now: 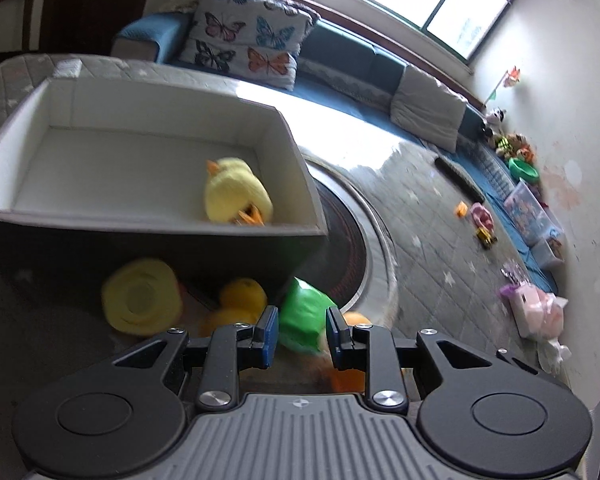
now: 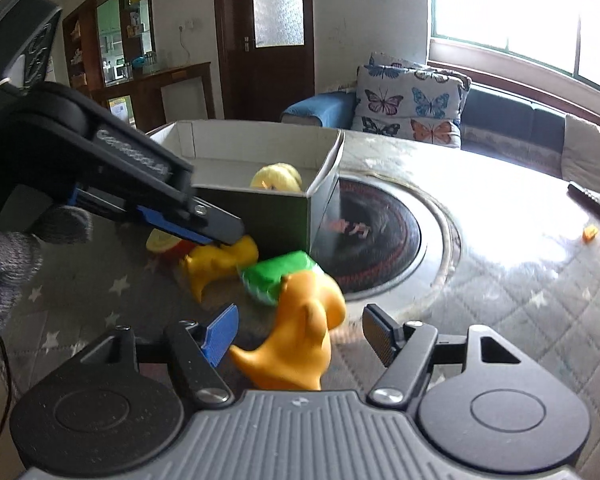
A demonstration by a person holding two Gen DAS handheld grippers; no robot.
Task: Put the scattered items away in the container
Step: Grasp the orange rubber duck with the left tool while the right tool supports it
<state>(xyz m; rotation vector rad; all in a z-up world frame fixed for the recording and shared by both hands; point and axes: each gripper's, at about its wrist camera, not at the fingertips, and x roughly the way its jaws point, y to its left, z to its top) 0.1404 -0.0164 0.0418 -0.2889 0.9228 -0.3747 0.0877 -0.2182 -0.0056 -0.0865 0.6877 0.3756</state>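
At the far left of my right wrist view, a hand in a grey knit glove (image 2: 4, 264) carries the left gripper (image 2: 236, 236). It slants down toward the table, with its tip just over the yellow rubber duck (image 2: 216, 264). From this side its fingers look pressed close together. In its own camera the left gripper (image 1: 302, 314) shows a narrow gap between the blue pads (image 1: 269, 330), and I see nothing pinched there.

Left of that duck a yellow ring toy (image 2: 162, 242) lies against the foot of the container (image 2: 328, 152). The container is a grey box with white inner walls, standing on the star-quilted table cover (image 2: 500, 300). Inside it, near the right wall, a yellow plush duck (image 1: 236, 192) lies on the floor of the box.

Just right of the rubber duck, by the box's near corner, sits a green packet (image 2: 276, 276). An orange duck toy (image 2: 304, 332) stands in front of it, touching or overlapping it.

The right gripper (image 2: 300, 314) has its jaws spread wide, with the orange duck toy between them. Both pads stand clear of the toy, so it is not gripped.

Further right a dark round hotplate (image 2: 380, 240) is set into the table.
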